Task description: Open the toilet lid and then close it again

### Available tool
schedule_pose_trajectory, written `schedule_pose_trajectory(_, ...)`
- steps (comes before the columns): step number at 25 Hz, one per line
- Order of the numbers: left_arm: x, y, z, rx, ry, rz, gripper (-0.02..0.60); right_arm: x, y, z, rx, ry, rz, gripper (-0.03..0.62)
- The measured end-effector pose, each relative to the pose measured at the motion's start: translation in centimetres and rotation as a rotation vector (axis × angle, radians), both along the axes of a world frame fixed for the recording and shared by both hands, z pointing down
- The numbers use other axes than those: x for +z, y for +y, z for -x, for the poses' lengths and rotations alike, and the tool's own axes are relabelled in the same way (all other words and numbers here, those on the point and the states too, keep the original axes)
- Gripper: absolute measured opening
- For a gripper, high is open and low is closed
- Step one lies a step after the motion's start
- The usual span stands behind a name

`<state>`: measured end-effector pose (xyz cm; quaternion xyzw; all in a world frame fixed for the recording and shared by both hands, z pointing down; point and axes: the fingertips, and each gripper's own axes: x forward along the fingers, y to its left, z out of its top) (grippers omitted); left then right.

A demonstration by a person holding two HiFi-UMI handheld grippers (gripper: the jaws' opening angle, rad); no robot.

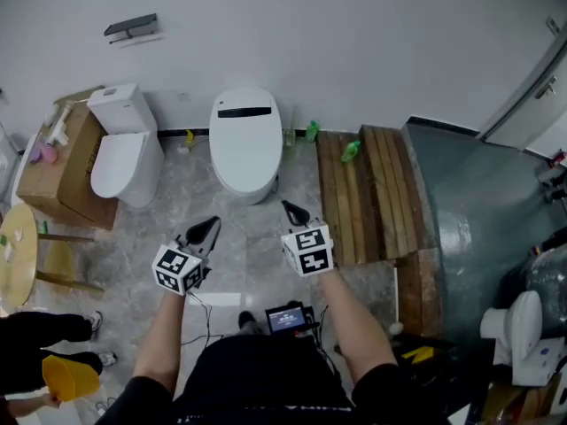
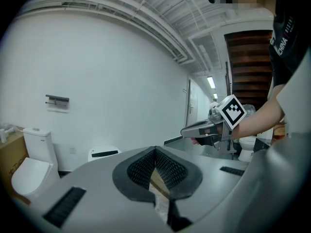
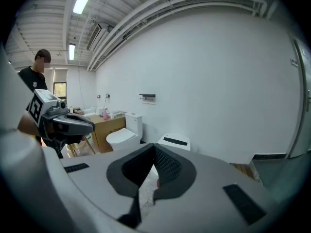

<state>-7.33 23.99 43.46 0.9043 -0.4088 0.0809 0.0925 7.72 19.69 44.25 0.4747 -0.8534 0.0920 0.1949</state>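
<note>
A white tankless toilet [image 1: 245, 142] with a black strip at its back stands against the far wall, its lid down. It also shows small in the left gripper view as the toilet [image 2: 104, 154] and in the right gripper view as the toilet [image 3: 175, 141]. My left gripper [image 1: 211, 227] is shut and empty, held in the air short of the bowl's front left. My right gripper [image 1: 294, 211] is shut and empty too, just off the bowl's front right. Neither touches the toilet.
A second white toilet with a tank [image 1: 124, 147] stands to the left beside a cardboard box [image 1: 55, 162]. Wooden planks [image 1: 368, 189] lie right of the toilet, with green bottles [image 1: 351, 150] by the wall. A round wooden stool [image 1: 18, 253] and a person's feet [image 1: 97, 324] are at the left.
</note>
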Motion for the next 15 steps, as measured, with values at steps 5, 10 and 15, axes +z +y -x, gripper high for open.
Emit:
schedule_pose_trajectory(5,0.4,0.6,-3.7,-0.004,-0.004,0.024,0.009,0.2,0.8,-3.8,-0.012,-0.019,0.006,0.014)
schedule_pose_trajectory(10,-0.1,0.6,-5.8,-0.042,0.101,0.071,0.009,1.5,1.2,-6.5,-0.048,-0.039,0.037,0.014)
schedule_pose_trajectory(15,-0.7,0.9,-5.3,-0.089,0.157,0.079,0.009,2.0,2.0,-5.6,-0.090,-0.069,0.057,0.014)
